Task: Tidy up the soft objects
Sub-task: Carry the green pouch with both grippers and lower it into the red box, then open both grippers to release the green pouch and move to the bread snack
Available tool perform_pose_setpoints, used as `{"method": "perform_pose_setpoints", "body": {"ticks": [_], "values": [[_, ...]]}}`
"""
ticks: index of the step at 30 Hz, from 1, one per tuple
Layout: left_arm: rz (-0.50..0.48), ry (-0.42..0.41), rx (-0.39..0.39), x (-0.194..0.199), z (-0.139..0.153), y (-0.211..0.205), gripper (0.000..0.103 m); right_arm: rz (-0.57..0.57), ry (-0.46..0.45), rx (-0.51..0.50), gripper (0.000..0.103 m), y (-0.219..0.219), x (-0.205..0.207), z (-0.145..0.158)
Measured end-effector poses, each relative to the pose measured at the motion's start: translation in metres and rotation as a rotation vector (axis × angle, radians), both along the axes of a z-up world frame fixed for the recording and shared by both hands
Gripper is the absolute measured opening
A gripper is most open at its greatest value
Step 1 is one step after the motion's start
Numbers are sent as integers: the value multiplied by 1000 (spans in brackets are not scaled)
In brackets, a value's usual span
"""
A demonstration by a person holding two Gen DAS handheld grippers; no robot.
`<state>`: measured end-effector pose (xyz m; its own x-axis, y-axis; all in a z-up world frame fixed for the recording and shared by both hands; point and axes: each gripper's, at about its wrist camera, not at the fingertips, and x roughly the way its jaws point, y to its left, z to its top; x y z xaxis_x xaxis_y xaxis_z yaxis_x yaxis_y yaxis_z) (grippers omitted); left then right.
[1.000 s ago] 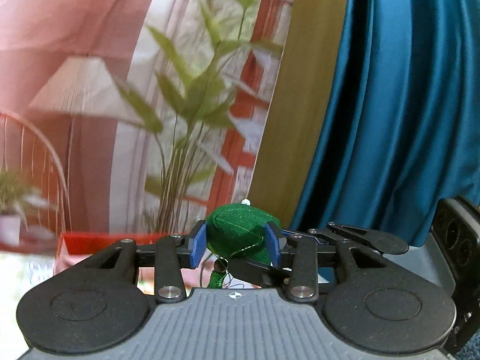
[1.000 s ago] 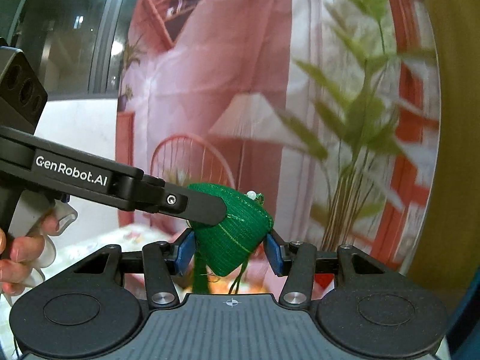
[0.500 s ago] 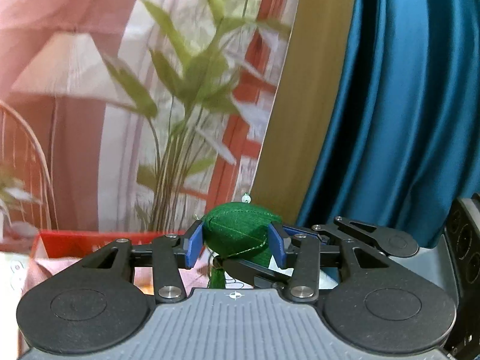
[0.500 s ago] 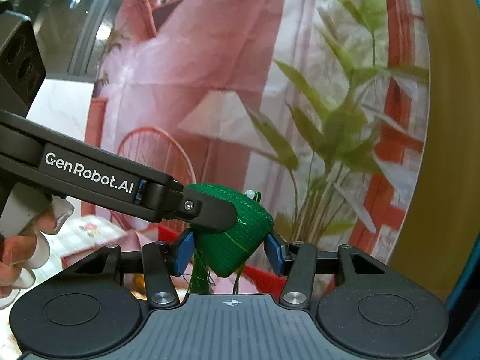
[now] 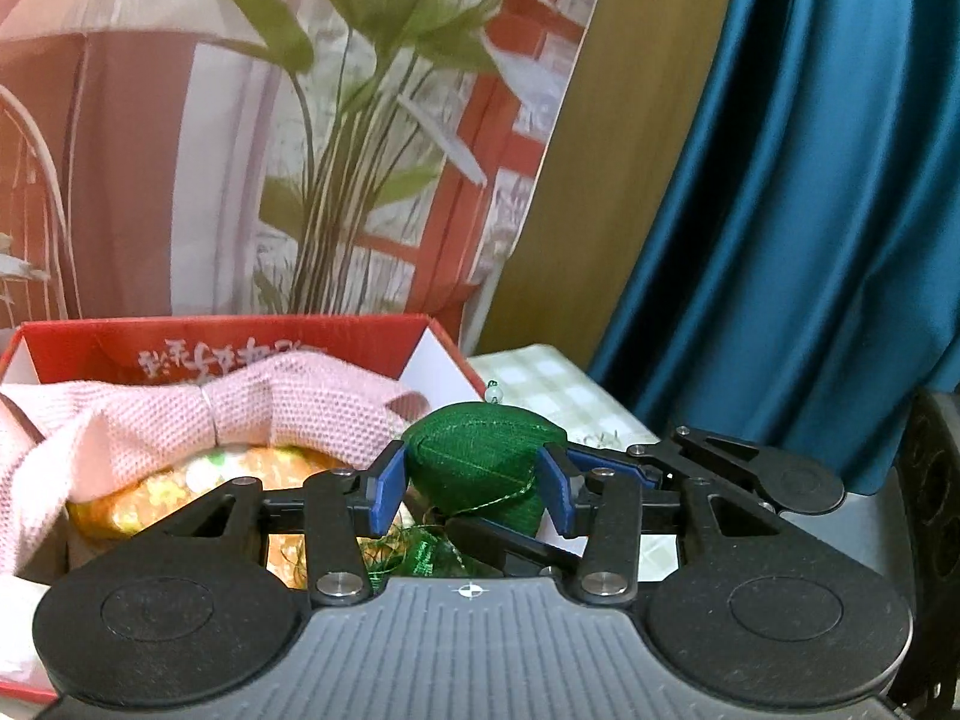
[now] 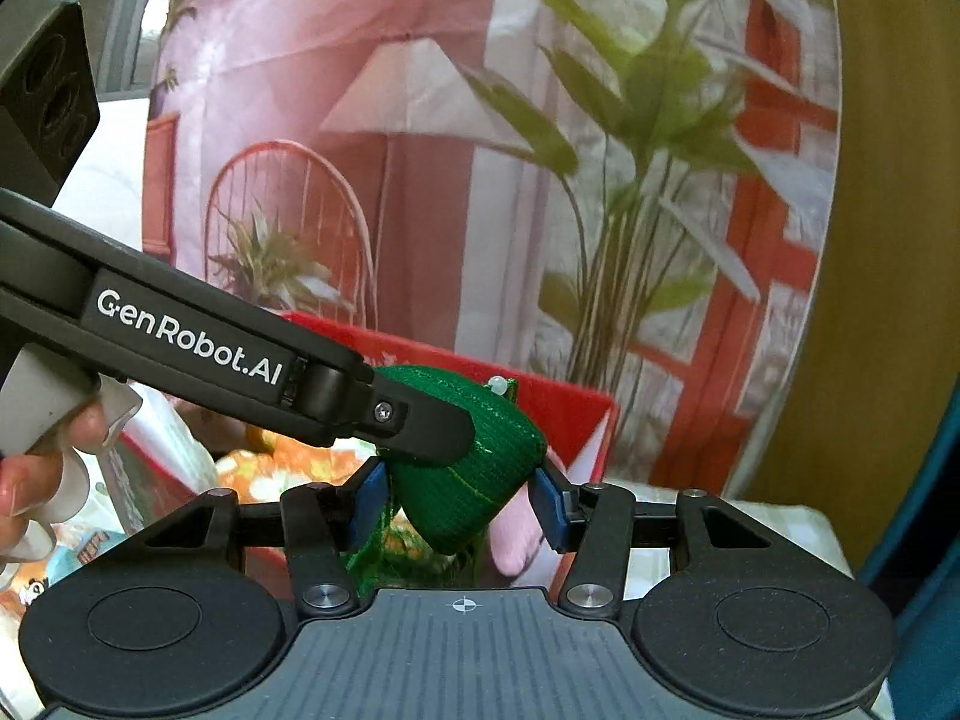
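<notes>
Both tools clenched on green pouch (image 5: 480,462) — pouch between pads, above red box (image 5: 228,339).

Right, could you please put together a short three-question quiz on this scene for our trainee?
1. True or false: the left gripper and the right gripper both grip the green pouch.
2. What colour is the box beyond the pouch? A blue, B red, C black.
3. Fill in: the knitted cloth lying in the box is ____.

Key: 1 true; 2 B; 3 pink.
</notes>
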<state>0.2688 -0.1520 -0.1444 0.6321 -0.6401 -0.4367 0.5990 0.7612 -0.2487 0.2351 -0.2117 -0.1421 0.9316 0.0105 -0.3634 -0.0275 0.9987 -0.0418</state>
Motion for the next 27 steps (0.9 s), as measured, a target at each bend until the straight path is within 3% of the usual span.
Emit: {"method": "perform_pose_setpoints", "body": {"ticks": [6, 9, 15, 20, 23, 27], "values": [[-3, 23, 29, 4, -7, -5, 51, -21, 28, 20, 50, -2, 0, -11], [15, 23, 46, 4, -8, -4, 53, -29, 31, 24, 57, -3, 0, -12], [66, 9, 55, 1, -3, 3, 67, -59, 28, 3, 77, 0, -1, -10], [98, -22, 72, -8, 5, 17, 92, -78, 21, 12, 95, 2, -6, -6], [122, -53, 95, -17, 10, 30, 98, -86, 14, 21, 102, 5, -10, -2], [185, -78, 139, -32, 18, 56, 102, -96, 12, 68, 102, 9, -16, 3]]}}
